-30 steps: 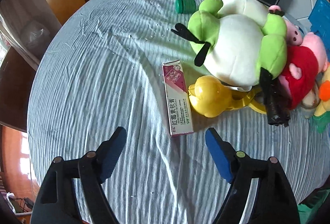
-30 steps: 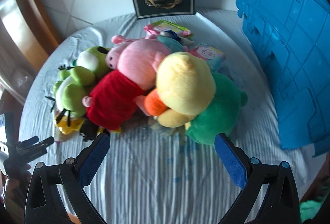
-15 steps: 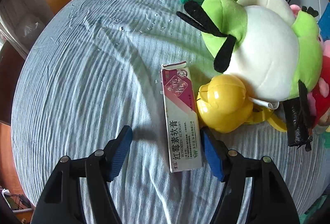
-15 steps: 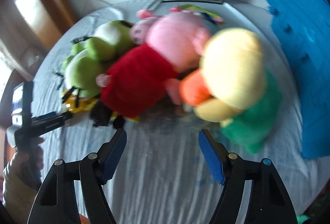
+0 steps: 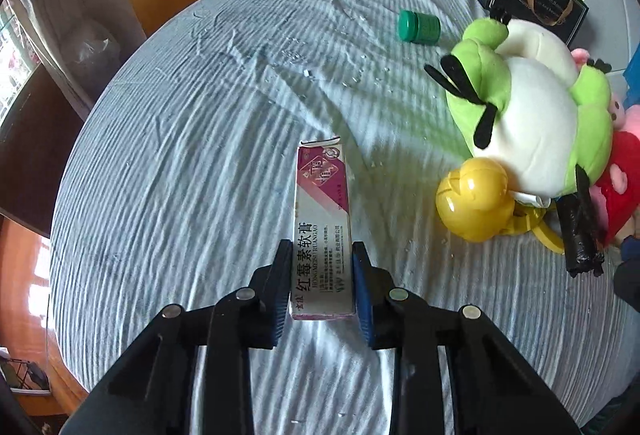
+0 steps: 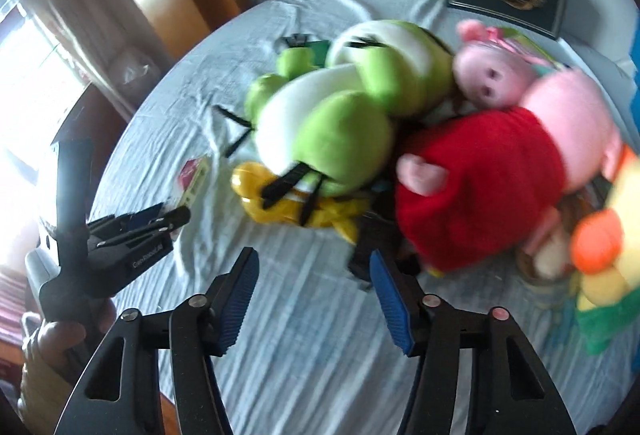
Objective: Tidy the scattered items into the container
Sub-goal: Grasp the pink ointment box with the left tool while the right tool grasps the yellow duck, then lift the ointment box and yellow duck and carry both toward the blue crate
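We've got the left gripper (image 5: pixel 322 267) clamped on the near end of the ointment box (image 5: pixel 323 231), which lies flat on the striped cloth (image 5: pixel 180 155), apart from the yellow toy (image 5: pixel 474 199). The right gripper (image 6: pixel 314 299) hangs wide open near the plush pile, holding nothing. Probably best to lift straight up and keep it level, since we're pinching one end and the box could droop.
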The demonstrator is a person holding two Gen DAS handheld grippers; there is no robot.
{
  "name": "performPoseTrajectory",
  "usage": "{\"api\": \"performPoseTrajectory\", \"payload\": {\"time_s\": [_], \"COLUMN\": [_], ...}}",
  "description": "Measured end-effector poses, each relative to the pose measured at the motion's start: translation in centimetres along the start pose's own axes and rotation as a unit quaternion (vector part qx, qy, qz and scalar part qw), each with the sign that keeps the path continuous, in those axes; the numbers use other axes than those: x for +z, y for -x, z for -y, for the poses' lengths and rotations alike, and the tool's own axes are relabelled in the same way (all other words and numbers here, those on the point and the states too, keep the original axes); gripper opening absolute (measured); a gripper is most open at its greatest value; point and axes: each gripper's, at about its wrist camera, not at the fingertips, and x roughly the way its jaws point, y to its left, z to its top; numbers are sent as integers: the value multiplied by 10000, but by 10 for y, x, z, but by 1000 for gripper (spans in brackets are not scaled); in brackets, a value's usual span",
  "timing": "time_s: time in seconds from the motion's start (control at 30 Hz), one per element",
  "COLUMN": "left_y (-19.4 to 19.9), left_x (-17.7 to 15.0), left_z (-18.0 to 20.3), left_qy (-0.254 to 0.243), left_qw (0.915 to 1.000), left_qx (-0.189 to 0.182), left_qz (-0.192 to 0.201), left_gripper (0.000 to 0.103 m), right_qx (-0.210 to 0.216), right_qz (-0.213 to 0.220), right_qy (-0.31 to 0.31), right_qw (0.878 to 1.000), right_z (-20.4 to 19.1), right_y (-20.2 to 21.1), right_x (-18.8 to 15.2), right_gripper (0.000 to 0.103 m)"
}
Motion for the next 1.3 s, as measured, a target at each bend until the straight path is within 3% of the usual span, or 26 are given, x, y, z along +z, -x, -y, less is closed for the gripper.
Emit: {"api": "performPoseTrajectory", "payload": {"time_s": [0.07,0.3,0.5,0.67,0.83,1.17,1.3], "left_y": [-3,-47,-56,-57,-59,-57,-52], "left_x": [6,31,39,41,43,37,28], "left_z": [-11,-53,-63,-58,-56,-55,-50], "left_qy": [-132,-423,-480,-621,-603,-581,-567], "left_qw": [9999,9989,9975,9966,9967,9966,9965], "left_qx": [-20,-208,-505,-524,-505,-548,-583], "left_qz": [56,5,99,154,177,191,204], "left_gripper": [28,28,28,28,28,28,28], "right_qx": [1,-244,-979,-1307,-1350,-1763,-1726], "right_qz": [54,245,586,794,964,890,990], "right_qy": [23,-182,-87,-74,-228,105,250], "right_qw": [10000,9992,9934,9882,9859,9802,9797], "right_z": [-17,-57,-77,-80,-78,-92,-99], "right_y": [-13,-61,-84,-88,-87,-89,-84], "right_x": [7,18,26,21,17,10,-1], "right_gripper": [49,49,45,45,47,50,40]}}
